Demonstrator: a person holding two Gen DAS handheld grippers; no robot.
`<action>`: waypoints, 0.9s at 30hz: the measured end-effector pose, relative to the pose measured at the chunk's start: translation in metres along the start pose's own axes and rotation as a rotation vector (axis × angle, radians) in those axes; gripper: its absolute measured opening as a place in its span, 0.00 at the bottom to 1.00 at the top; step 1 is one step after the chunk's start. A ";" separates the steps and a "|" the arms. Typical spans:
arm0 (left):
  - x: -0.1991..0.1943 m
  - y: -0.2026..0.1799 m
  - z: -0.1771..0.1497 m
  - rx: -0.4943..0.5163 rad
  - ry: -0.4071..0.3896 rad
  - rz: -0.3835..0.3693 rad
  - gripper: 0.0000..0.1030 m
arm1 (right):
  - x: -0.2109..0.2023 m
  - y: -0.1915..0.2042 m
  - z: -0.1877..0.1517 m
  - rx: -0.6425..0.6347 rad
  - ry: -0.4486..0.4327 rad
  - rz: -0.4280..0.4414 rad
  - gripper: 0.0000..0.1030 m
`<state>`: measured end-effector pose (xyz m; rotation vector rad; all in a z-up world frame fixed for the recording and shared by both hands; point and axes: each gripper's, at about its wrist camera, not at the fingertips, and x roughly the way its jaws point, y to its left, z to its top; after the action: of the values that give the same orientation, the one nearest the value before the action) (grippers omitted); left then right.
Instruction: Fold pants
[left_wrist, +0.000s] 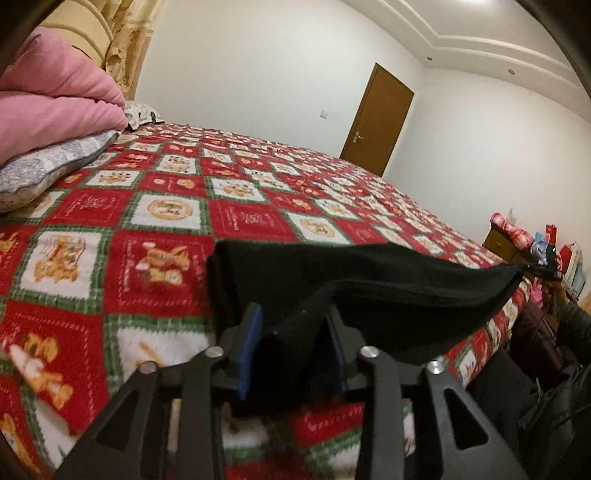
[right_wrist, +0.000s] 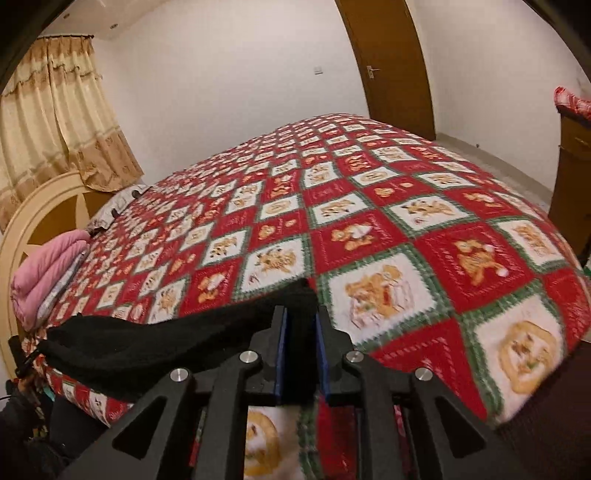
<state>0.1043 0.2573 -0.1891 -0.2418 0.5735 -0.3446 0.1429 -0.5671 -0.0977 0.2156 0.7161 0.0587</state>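
While both tools hang low over the near edge of the bed (right_wrist: 424, 206), the black pants (left_wrist: 369, 280) stretch between them as a folded band, lying partly on the red, white and green patterned blanket (left_wrist: 155, 206). The left tool (left_wrist: 293, 347) stands partly parted, with black cloth lying between its blue pads (left_wrist: 249, 343); the pads do not look to be pressing it. The right tool (right_wrist: 301, 354) stands narrow, its pads close against the fold of cloth between them, and it seems to hold that end. The risk, as a judgement: with one end loose and the other gripped, any pull from the right could drag the pants sideways, undo the fold or tug the near edge off the bed. Soft knit cloth may also cling to a pad and lift as that tool leaves. A pink quilt (left_wrist: 62, 92) lies well apart.
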 end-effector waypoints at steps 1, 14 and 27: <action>-0.003 0.001 -0.002 0.002 0.003 0.012 0.49 | -0.001 -0.002 -0.001 0.000 0.008 -0.018 0.15; -0.040 0.020 -0.027 -0.003 0.031 0.126 0.53 | -0.043 -0.007 -0.004 0.071 -0.089 -0.173 0.18; -0.053 -0.014 0.004 -0.010 -0.095 0.190 0.62 | 0.030 0.209 0.013 -0.202 0.022 0.238 0.20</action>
<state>0.0615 0.2655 -0.1559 -0.2099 0.5002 -0.1455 0.1780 -0.3617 -0.0619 0.1054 0.6989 0.3594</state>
